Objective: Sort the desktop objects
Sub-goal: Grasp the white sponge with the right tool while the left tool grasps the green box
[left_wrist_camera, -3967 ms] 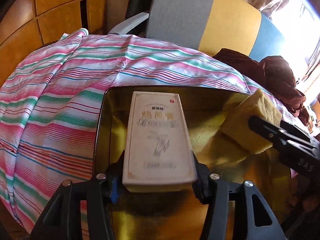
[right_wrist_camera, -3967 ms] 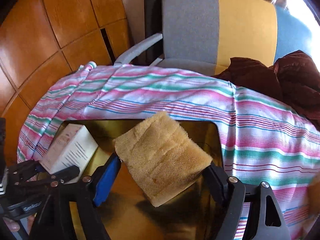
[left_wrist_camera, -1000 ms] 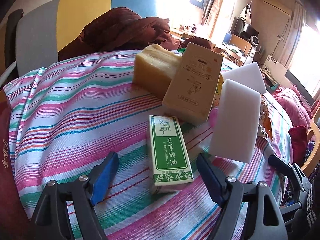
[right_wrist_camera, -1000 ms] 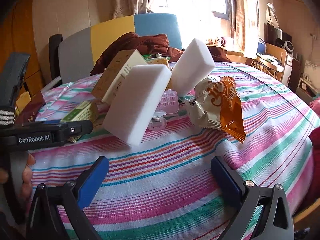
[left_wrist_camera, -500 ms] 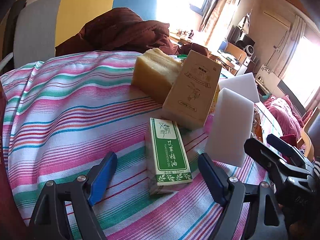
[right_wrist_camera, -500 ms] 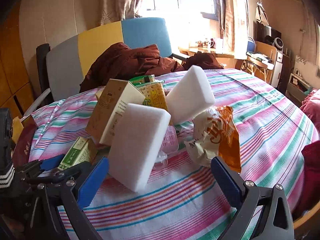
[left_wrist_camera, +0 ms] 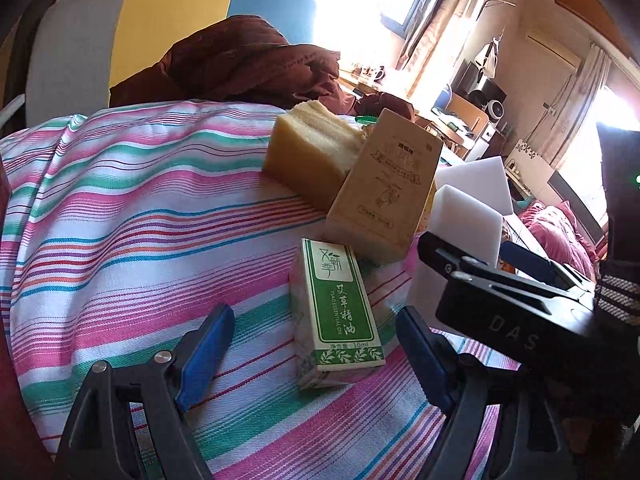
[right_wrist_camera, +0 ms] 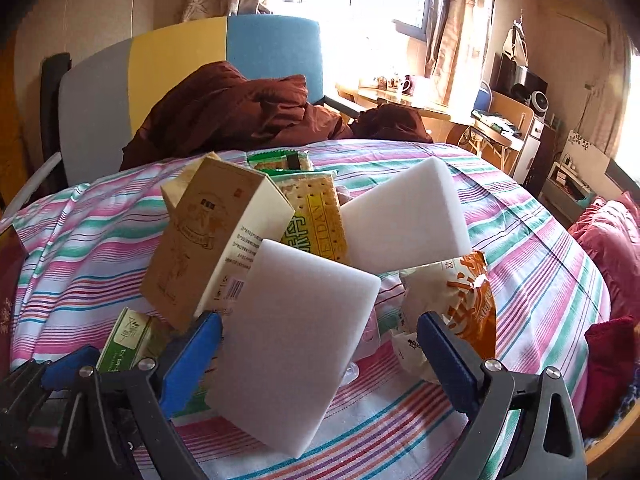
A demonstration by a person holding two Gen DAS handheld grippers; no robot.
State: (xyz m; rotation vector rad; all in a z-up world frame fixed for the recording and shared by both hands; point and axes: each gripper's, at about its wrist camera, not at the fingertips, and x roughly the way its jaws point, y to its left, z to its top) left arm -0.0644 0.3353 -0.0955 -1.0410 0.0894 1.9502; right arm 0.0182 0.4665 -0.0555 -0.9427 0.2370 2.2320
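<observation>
A green and white essential-oil box lies on the striped cloth between the open fingers of my left gripper, which do not touch it. Beyond it lean a tan carton and a yellow sponge. My right gripper is open around a white foam block that stands tilted in the pile; its fingers are apart from the block's sides. A second white foam block, a cracker packet and an orange snack bag lie behind it. The right gripper's body shows in the left wrist view.
A round table under a pink, green and white striped cloth holds the pile. A brown garment lies on a grey, yellow and blue chair behind it. A dark red item sits at the table's left edge.
Four seconds ago both grippers held a carton and a sponge over a gold tray. Since then they let go, turned to the pile and moved in around the green box and the foam block.
</observation>
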